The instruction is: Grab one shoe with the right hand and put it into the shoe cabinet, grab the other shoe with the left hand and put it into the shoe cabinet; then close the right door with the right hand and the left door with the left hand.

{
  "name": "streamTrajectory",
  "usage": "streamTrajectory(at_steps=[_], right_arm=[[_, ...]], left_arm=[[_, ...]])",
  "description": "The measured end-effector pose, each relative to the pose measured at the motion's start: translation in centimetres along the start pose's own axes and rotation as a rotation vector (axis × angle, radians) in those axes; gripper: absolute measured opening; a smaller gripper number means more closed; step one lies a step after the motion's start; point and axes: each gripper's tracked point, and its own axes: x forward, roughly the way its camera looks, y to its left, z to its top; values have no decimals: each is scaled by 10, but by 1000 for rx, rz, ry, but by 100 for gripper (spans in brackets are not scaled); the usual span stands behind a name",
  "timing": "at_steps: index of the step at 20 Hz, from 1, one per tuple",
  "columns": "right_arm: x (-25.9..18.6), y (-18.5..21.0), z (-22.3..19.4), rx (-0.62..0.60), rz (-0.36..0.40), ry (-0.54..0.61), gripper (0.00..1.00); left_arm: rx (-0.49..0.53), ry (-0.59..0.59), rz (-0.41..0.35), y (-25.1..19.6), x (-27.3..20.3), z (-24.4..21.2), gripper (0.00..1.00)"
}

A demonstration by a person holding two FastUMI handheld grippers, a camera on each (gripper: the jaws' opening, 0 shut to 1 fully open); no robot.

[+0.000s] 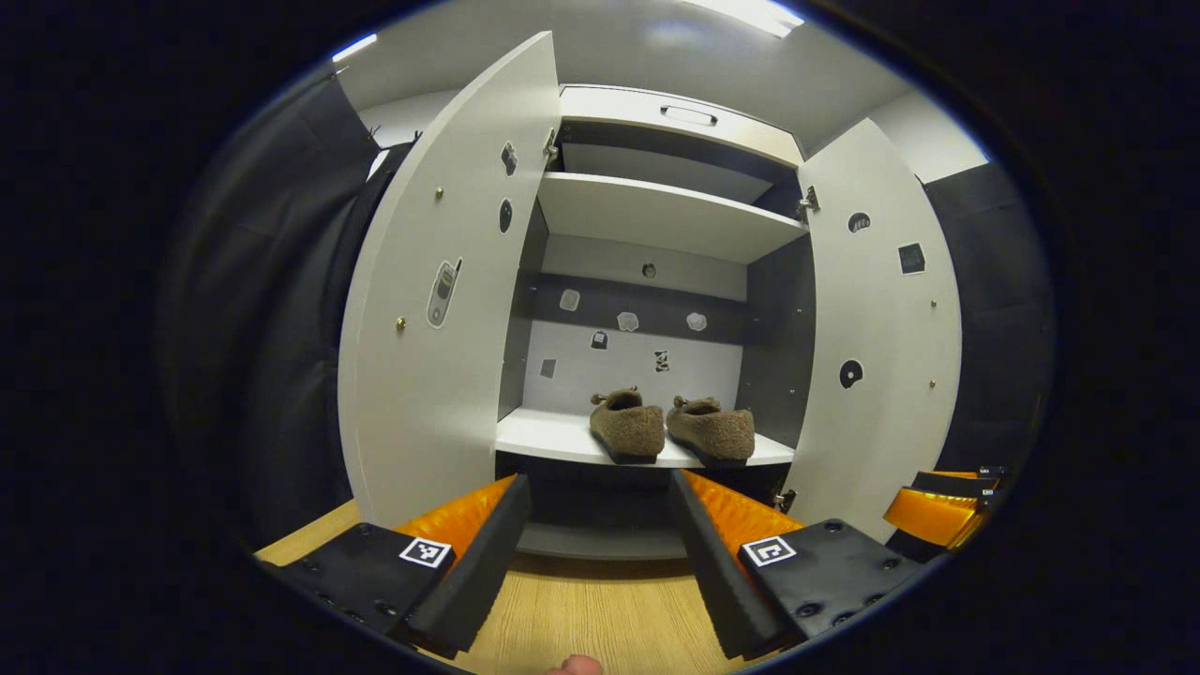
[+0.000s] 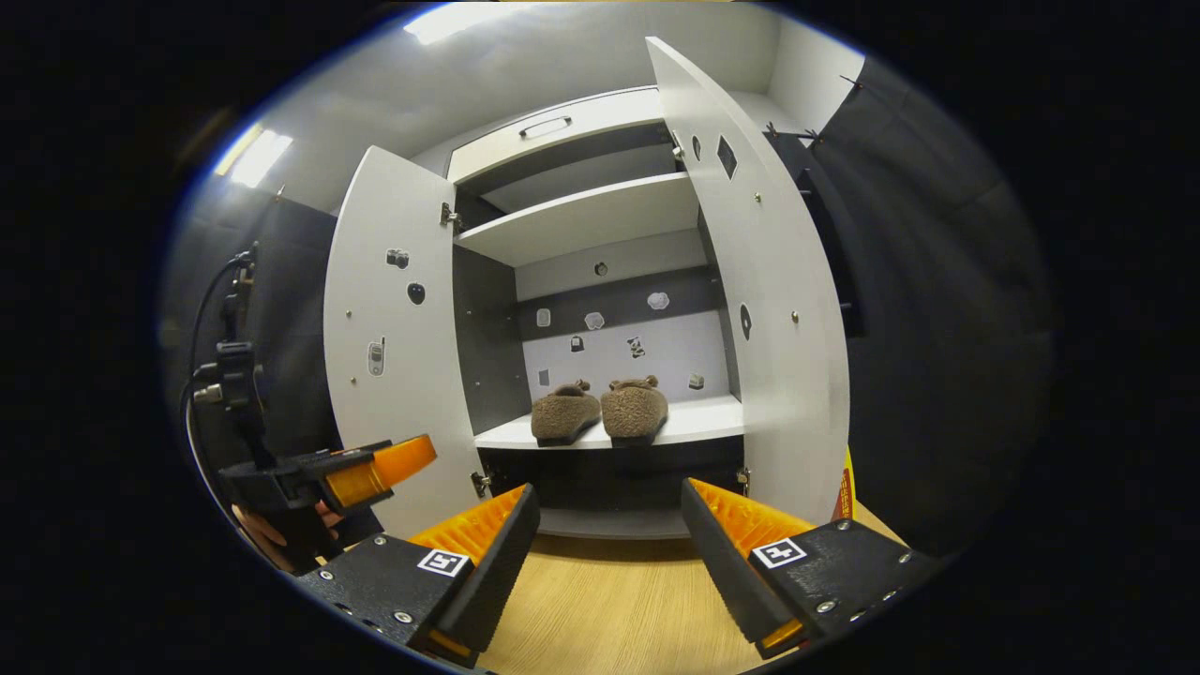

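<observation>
Wooden floor [image 1: 581,609], dark cloth walls [image 2: 937,309], lit ceiling panels [image 1: 750,14]

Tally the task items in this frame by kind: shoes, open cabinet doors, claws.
Fuzzy brown slip-on shoes: 2
Open white cabinet doors: 2
Claws: 2, left claw, right claw
Total: 6

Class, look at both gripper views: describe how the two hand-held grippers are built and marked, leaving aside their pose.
Left gripper and right gripper match: two long wedge-shaped fingers with ribbed inner faces, each on a black bolted plate bearing a square black-and-white marker tag. In the right gripper view, the left gripper has a black body, mast and cables.
</observation>
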Motion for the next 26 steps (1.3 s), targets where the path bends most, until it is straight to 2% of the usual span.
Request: streamTrajectory(at_steps=[2, 3, 7, 8, 9, 10, 15, 16, 17, 18, 20, 21, 22, 26], right_arm=[[-1, 2, 0, 2, 4, -4, 94], [0, 3, 0, 4, 6, -7, 94], [-1, 2, -6, -11, -6, -4, 94], [-1, 5, -7, -16, -1, -2, 94], [-2, 8, -6, -12, 11, -2, 94], [-3, 9, -4, -5, 19, -5, 94], [-10, -6, 17, -1, 2, -40, 94], [-12, -12, 23, -2, -4, -49, 94], [-15, -20, 30, -3, -14, -59, 94], [-17, -30, 38, -14, -28, -70, 94], [-23, -63, 60, -59, -87, -97, 94], [-26, -82, 73, -88, -122, -107, 94], [-29, -100, 86, -112, -153, -110, 94], [-37, -165, 145, -184, -279, -145, 94]], left_arm=[[13, -4, 19, 0, -11, -7, 99], [12, -14, 13, -3, -16, -8, 97], [54, -32, 17, -11, -28, -12, 99], [54, -32, 14, -13, -30, -13, 94], [50, -29, 11, -15, -32, -15, 96], [45, -25, 9, -16, -34, -17, 99], [41, -15, 25, -12, -43, -25, 97], [43, -12, 28, -12, -44, -26, 100], [44, -8, 27, -12, -43, -28, 100], [45, -5, 27, -12, -43, -29, 94], [44, 3, 25, -10, -44, -32, 99], [41, 10, 22, -11, -42, -35, 94], [40, 16, 24, -11, -43, -36, 99], [37, 22, 21, -10, -42, -39, 97]])
